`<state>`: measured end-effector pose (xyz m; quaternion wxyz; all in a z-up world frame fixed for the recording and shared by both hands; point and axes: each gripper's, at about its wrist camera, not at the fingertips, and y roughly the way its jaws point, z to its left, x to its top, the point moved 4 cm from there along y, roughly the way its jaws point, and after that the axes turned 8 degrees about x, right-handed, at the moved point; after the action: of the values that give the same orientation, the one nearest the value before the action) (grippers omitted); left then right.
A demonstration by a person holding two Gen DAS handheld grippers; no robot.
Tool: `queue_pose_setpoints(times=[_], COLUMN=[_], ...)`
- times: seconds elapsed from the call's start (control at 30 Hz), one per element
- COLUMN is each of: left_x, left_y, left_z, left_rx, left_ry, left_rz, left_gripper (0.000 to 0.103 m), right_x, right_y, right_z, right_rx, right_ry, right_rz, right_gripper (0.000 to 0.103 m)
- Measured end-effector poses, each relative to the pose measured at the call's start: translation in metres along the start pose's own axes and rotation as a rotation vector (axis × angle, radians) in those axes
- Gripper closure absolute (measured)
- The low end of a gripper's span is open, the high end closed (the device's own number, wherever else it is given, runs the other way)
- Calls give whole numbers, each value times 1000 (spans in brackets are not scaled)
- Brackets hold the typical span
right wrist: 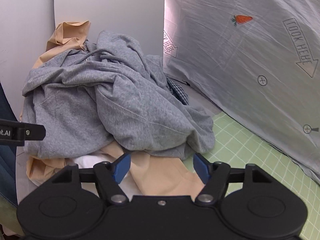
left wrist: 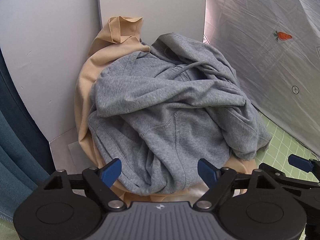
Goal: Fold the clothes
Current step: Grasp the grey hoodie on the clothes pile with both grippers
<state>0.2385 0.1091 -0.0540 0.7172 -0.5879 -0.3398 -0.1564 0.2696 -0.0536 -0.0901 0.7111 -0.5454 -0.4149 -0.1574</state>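
Crumpled grey zip hoodie (left wrist: pixel 166 108) heaped on top of a beige garment (left wrist: pixel 86 92), both piled in a corner against white panels (left wrist: pixel 50 60). Drawcord and zipper (left wrist: pixel 185 74) showing near the top of the heap, a stitched pocket seam lower down. Beige cloth rising behind the hoodie along the panel and spilling out in front beneath it, with a strip of white fabric (right wrist: pixel 88 160) tucked at the near edge. Bit of dark checked cloth (right wrist: pixel 178 92) peeking out behind the hoodie's right side, only in the right wrist view. To the right, a grey sheet (left wrist: pixel 270 70) printed with an orange carrot (left wrist: pixel 283 36), arrows and crosshair marks, draped down to a green gridded mat (left wrist: pixel 290 156). Blue fabric (left wrist: pixel 12 140) at the far left edge. Left hand-held gripper (left wrist: pixel 159 172) spread wide, blue fingertips (left wrist: pixel 111 172) poised over the hoodie's near hem, nothing between them. Right hand-held gripper (right wrist: pixel 162 167) likewise spread wide and empty, blue fingertips (right wrist: pixel 122 167) hovering above the beige cloth just in front of the hoodie's lower edge. Right hand-held gripper visible at the right edge of the left wrist view, close beside the left one; a black part of the left tool jutting in at the left edge of the right wrist view.
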Motion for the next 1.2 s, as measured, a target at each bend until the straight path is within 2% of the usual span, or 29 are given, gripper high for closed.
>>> queue_pose_setpoints(times=[0.03,0.07,0.1,0.13,0.2,0.3,0.33,0.5,0.73,0.9,1.03,1.1,1.2], left_x=[5,8,11,13,15,15,15,8,-20,-51,-86,-109,-149], left_y=[6,11,17,22,31,39,38,15,-35,-77,-120,-139,-159], left_z=[-1,-2,-3,-3,-3,-1,-1,-11,-50,-89,-135,-164,-206], left_rx=[-8,-15,-21,-20,-13,-10,-11,-2,-87,-207,-320,-368,-463], left_ry=[-11,-23,-36,-51,-87,-138,-146,-114,-5,85,167,216,277], left_rz=[3,7,11,18,34,45,39,-13,-61,-69,-63,-46,25], left_gripper=[35,45,58,64,86,94,95,97,97,97,97,97,97], right_x=[7,12,15,17,17,14,13,6,-19,-59,-100,-125,-163], right_y=[7,13,18,24,33,34,30,2,-41,-95,-155,-184,-222], right_z=[4,8,12,15,20,22,20,-2,-61,-106,-143,-165,-197], right_rx=[25,48,69,81,94,96,82,5,-116,-219,-317,-354,-427], right_ry=[-17,-33,-50,-65,-90,-110,-106,-73,105,232,290,341,409], right_rz=[-6,-12,-14,-5,9,-2,-26,-117,-160,-188,-205,-198,-177], right_gripper=[38,39,44,57,70,84,88,90,90,91,91,90,90])
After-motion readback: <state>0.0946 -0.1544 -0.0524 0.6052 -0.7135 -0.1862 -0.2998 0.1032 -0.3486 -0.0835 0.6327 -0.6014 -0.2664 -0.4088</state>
